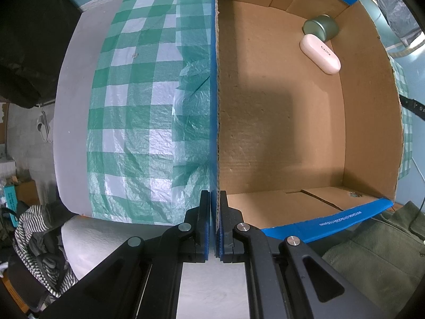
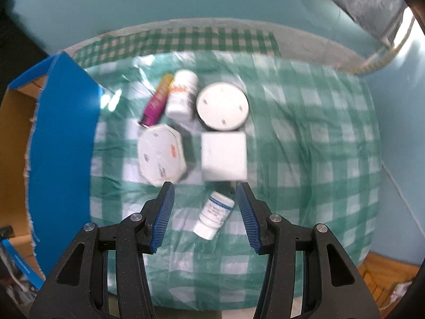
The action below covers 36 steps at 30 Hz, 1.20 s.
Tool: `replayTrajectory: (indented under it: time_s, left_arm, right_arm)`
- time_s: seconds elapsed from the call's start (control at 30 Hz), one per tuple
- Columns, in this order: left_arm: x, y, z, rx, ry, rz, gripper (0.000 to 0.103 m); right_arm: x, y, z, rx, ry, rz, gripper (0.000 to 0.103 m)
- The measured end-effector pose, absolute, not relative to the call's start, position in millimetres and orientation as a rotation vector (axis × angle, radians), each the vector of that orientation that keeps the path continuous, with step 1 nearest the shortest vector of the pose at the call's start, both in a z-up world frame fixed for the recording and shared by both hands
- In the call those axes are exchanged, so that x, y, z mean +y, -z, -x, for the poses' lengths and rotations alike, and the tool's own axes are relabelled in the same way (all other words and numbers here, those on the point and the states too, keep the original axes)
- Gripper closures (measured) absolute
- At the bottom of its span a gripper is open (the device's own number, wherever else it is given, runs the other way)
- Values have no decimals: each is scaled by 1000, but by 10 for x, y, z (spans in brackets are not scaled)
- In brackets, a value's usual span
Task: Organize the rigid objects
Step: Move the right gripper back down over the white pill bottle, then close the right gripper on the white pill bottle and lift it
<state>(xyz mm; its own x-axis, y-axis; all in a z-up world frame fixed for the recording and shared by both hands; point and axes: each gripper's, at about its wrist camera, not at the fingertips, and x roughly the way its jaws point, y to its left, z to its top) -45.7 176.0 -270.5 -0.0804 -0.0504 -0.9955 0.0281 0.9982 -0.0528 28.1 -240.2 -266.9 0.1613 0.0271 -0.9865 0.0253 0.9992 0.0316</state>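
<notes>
My left gripper (image 1: 214, 199) is shut on the top edge of the left wall of an open cardboard box (image 1: 372, 122). In the box's far right corner lie a green round tin (image 1: 321, 28) and a pale pink oval case (image 1: 320, 53). In the right wrist view my right gripper (image 2: 205, 186) hangs open over a small white bottle with a blue label (image 2: 215, 214) that lies on its side, apart from the pads. Beyond it lie an octagonal white box (image 2: 162, 156), a white square box (image 2: 223, 156), a round white-lidded jar (image 2: 222, 106), a white bottle with an orange label (image 2: 182, 95) and a pink tube (image 2: 156, 101).
A green and white checked plastic cloth (image 2: 305, 146) covers the round table. The box's blue outer wall (image 2: 66, 146) stands at the left of the object cluster. A striped garment (image 1: 34, 228) and a green cushion (image 1: 377, 260) lie off the table's near edge.
</notes>
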Motion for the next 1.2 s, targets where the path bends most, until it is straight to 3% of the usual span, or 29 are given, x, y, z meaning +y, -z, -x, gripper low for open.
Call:
replayTrajectory:
  time_s: [0.47, 0.83, 0.93, 1.03, 1.2]
  left_arm:
    - [1741, 2707, 476, 1651, 56, 18, 98]
    - [1748, 2700, 495, 1648, 61, 9, 98]
    - [1745, 2695, 492, 1648, 62, 11, 98]
    - [1747, 2692, 485, 1648, 64, 10, 98]
    - [1743, 2695, 470, 1648, 66, 10, 98]
  right_arm:
    - [-2690, 3158, -242, 1482, 60, -177, 54]
    - [-2684, 3236, -234, 1481, 70, -106, 54]
    - [-2602, 3252, -257, 1473, 68, -105, 61]
    - [-2557, 3262, -246, 1458, 56, -111, 77]
    - [-2533, 3217, -178, 1460, 50, -89, 77]
